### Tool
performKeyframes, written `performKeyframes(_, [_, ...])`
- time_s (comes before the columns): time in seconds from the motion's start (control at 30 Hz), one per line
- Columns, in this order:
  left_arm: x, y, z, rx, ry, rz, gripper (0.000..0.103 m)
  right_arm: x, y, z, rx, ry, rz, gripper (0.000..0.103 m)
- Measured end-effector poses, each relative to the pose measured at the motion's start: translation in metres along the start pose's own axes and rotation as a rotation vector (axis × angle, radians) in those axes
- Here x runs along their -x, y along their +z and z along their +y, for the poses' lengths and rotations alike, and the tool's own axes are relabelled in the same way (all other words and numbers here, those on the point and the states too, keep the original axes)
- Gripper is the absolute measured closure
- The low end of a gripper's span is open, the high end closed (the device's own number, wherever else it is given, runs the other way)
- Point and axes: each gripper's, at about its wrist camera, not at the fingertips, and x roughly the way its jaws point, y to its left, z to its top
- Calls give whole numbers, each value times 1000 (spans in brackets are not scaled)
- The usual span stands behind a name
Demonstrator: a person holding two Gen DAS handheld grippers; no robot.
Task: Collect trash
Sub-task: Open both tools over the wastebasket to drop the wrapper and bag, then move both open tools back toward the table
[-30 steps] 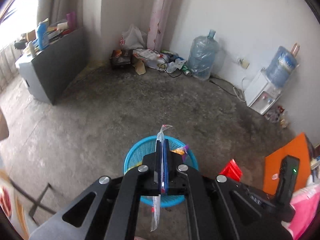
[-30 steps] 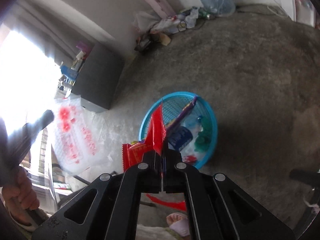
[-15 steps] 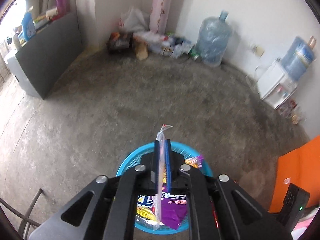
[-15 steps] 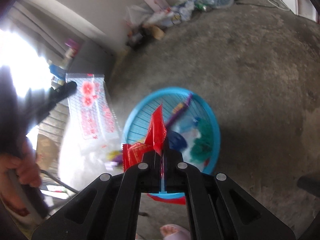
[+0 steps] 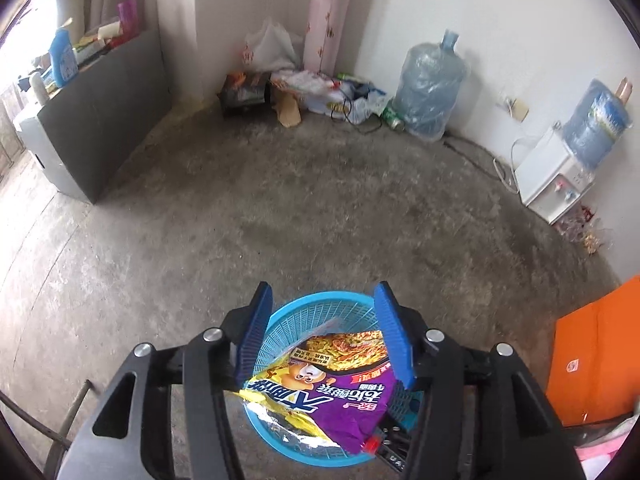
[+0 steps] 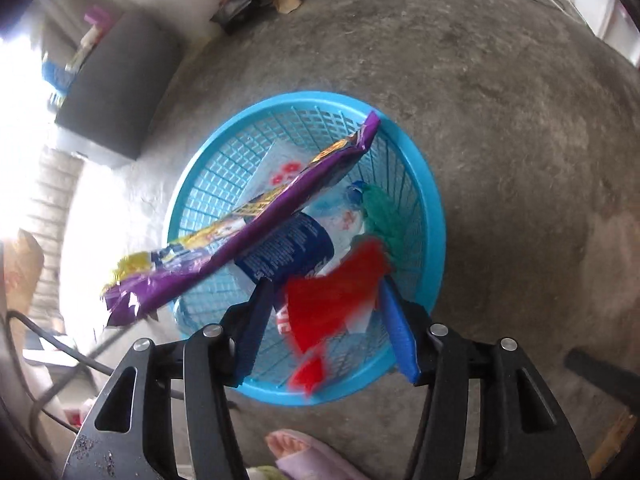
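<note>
**Both wrappers let go over the blue basket**

While both grippers hang above the basket with fingers spread, the step in hand looks like the drop itself: trash is being released into the bin rather than picked up.

Seen from the right wrist, nearest the camera, the right gripper [image 6: 326, 324] has its blue fingers wide apart and grips nothing. A red wrapper [image 6: 332, 300] sits blurred between them at about 6 o'clock in the basket [image 6: 434, 216], apparently falling or just landed; whether it touches either finger I cannot tell. Further in, a dark blue packet [image 6: 286, 248] lies near the middle, with a green scrap [image 6: 382, 216] toward 3 o'clock. A purple noodle packet [image 6: 248, 224] lies slantwise, one end on the rim near 1 o'clock, the other poking out past 8 o'clock.

From the left wrist, the left gripper [image 5: 324, 340] is likewise wide open and empty, the purple packet below and between its fingers, resting across the basket.

Beyond, at 12 o'clock against the far wall, a heap of bags and litter [image 5: 312, 88] sits beside a water jug [image 5: 432, 84].

The next move, I judge, calls for lifting both grippers clear and heading for whatever trash remains; the overhanging packet may slip off the rim.
</note>
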Motion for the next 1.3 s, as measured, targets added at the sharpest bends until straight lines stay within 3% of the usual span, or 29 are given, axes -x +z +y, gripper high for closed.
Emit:
performKeyframes(0.27, [77,7,-2,-6,15,-67,45,51,-7,-8,-78,89,-105,43])
performKeyframes(0.43, [151,-4,-2,-31,16,-128,36,104,-18,3,-50,113,-186,42])
performKeyframes(0.57, [216,-30,9,-32,-5,-163,29,155,-33,32,25,137,-266,33])
performKeyframes(0.7, [275,-71,34,-47,55,-196,27,196,-53,68,159,182,-338,26])
performKeyframes(0.83, [336,-124,71,19,125,-233,25,226,-79,106,302,269,-390,25])
performKeyframes(1.0, [403,-199,123,182,239,-288,25,246,-106,153,453,384,-402,25])
performKeyframes(1.3, [497,-327,185,456,481,-379,25,258,-153,223,665,467,-390,21])
